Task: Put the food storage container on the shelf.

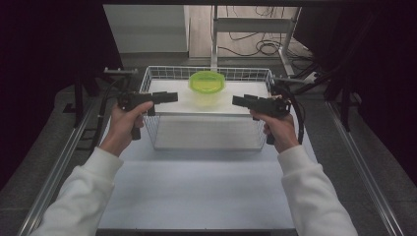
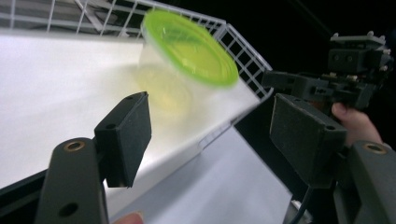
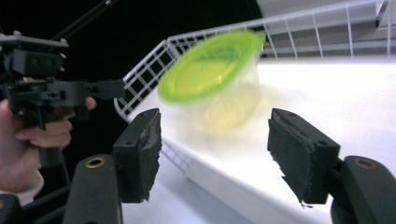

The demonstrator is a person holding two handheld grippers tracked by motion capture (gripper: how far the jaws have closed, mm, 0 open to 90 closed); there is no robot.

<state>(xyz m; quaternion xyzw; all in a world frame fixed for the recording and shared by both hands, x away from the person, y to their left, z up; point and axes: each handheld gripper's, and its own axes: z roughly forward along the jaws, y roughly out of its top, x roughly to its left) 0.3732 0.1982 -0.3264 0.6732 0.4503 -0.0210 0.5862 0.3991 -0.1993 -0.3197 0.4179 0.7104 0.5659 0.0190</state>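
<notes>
A clear tub with a lime-green lid (image 1: 207, 83) stands at the back middle of a white wire basket (image 1: 150, 129). My left gripper (image 1: 172, 97) hovers over the basket's left side, pointing at the tub from a short way off. My right gripper (image 1: 238, 102) mirrors it from the right. In the left gripper view the tub (image 2: 189, 46) sits beyond my left gripper (image 2: 217, 126), whose jaws stand wide apart with nothing between them. In the right gripper view the tub (image 3: 210, 65) lies ahead of my right gripper (image 3: 217, 149), also open and apart from it.
The basket rests on a white tabletop (image 1: 196, 191) with metal rails (image 1: 59, 167) along both sides. The basket's wire walls (image 2: 243, 51) rise close around the tub. Cables (image 1: 265, 46) and a stand leg lie on the floor behind.
</notes>
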